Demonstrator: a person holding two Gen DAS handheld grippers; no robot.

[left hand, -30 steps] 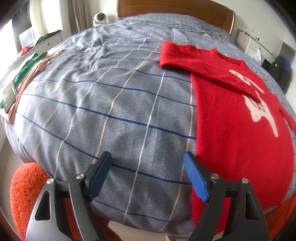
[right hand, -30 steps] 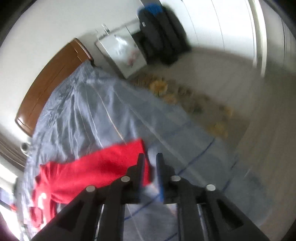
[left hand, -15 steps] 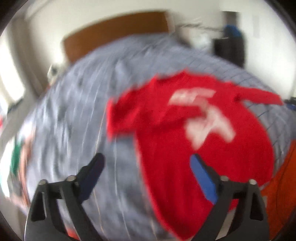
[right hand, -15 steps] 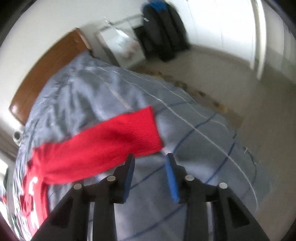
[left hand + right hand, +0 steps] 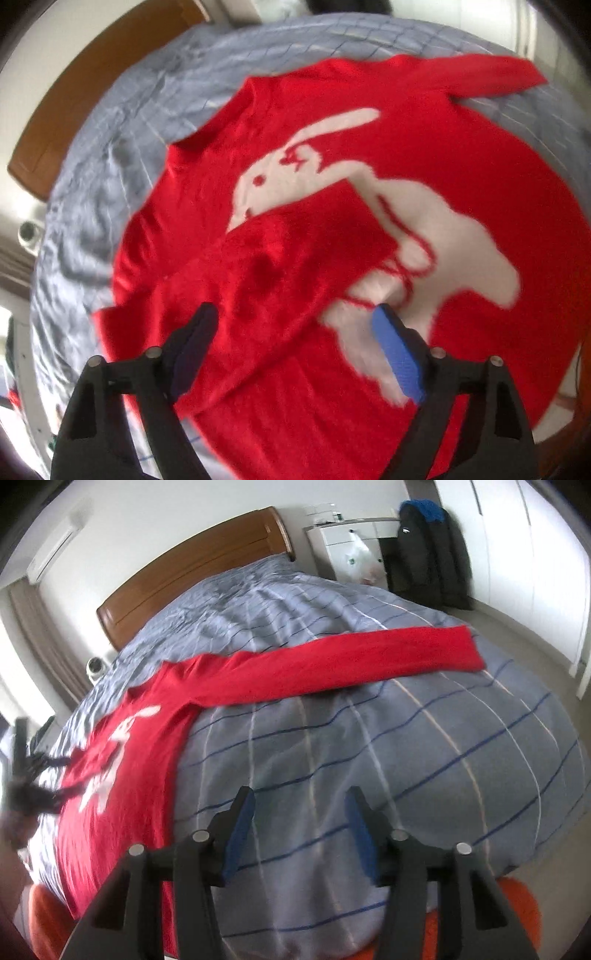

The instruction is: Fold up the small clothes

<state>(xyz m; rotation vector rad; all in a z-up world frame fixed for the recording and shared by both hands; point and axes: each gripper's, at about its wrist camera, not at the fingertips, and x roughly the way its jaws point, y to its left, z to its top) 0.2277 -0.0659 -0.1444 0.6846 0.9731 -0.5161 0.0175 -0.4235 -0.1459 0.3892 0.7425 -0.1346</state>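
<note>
The fuzzy red knit sweater with a white rabbit (image 5: 369, 184) lay flat on the grey checked bed (image 5: 406, 757) right under the left gripper (image 5: 295, 350), its jaws wide but closing on nothing. The right gripper (image 5: 299, 830) was opening over bare bedding (sweater off to its left).

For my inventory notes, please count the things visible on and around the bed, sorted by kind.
Clothes on the bed: 1, red sweater
Bedding: 1, checked grey cover
Furniture: 2, wooden headboard, white cabinet
Hanging dark coats: 1 bunch
Grippers: 2, left gripper, right gripper
Total: 7
</note>
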